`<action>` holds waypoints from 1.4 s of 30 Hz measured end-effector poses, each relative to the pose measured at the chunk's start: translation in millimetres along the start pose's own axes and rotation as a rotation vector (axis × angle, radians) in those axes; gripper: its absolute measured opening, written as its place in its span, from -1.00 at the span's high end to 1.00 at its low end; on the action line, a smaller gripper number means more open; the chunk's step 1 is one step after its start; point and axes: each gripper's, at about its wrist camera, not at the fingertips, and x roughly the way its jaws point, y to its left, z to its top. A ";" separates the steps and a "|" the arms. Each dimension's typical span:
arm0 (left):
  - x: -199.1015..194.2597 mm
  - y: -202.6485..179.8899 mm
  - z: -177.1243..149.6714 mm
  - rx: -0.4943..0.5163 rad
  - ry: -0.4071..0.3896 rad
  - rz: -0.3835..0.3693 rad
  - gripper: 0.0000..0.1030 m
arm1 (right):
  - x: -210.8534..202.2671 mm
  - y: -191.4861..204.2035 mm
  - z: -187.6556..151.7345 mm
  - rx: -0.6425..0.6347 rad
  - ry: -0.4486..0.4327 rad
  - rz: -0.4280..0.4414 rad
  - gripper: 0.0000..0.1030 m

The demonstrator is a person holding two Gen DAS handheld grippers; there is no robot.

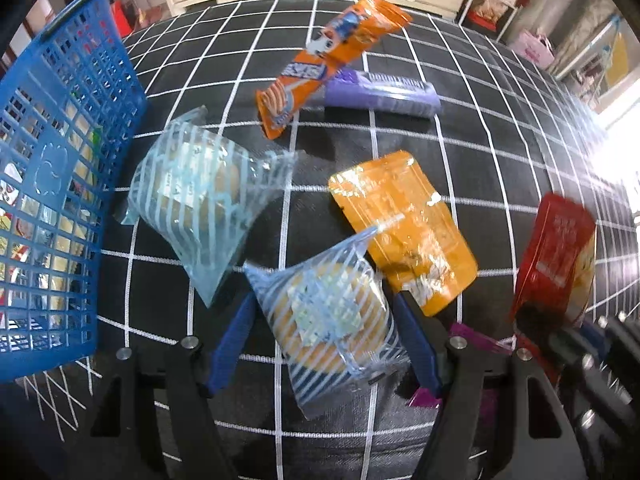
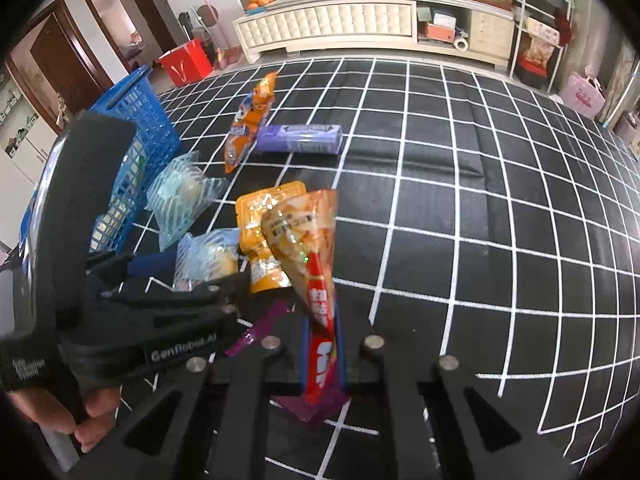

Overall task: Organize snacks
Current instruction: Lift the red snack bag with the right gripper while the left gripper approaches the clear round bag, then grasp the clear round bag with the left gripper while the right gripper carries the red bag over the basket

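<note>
With the right gripper [image 2: 322, 354] clamped on the red snack packet [image 2: 310, 248], the left gripper [image 1: 320, 344], fingers [image 1: 230, 350] apart, straddles the striped bun packet [image 1: 332, 320] on the checked cloth [image 1: 460, 152] near the blue basket [image 1: 60, 184]: lower squarely before closing.

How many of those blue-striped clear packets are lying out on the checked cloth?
2. One lies beside the blue basket; the other lies between the left fingers. More may be hidden inside the basket.

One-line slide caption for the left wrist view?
Open left gripper straddles a striped bun pack on the checked cloth, blue basket alongside.
</note>
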 end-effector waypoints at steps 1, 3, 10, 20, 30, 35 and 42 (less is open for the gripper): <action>0.0 -4.0 -2.3 0.014 0.000 0.013 -0.31 | 0.6 0.0 -0.3 0.000 0.002 -0.001 0.73; 0.6 -17.1 -11.6 0.033 -0.007 0.015 -0.09 | 0.9 0.4 -0.9 -0.001 0.003 -0.007 0.73; -19.8 -20.4 -40.0 0.094 -0.004 -0.034 -0.01 | -10.8 12.1 2.1 -0.014 -0.013 -0.019 0.73; -93.9 -3.7 -77.2 0.160 -0.111 -0.079 0.00 | -44.7 47.7 13.0 -0.009 -0.014 -0.052 0.73; -180.8 47.6 -79.3 0.173 -0.271 -0.163 0.00 | -101.7 103.9 29.3 -0.068 -0.115 -0.079 0.73; -207.6 82.5 -81.0 0.166 -0.332 -0.172 0.00 | -111.4 130.6 39.3 -0.098 -0.142 -0.071 0.73; -228.9 138.5 -72.3 0.142 -0.374 -0.147 0.00 | -106.4 164.8 50.1 -0.113 -0.159 -0.014 0.73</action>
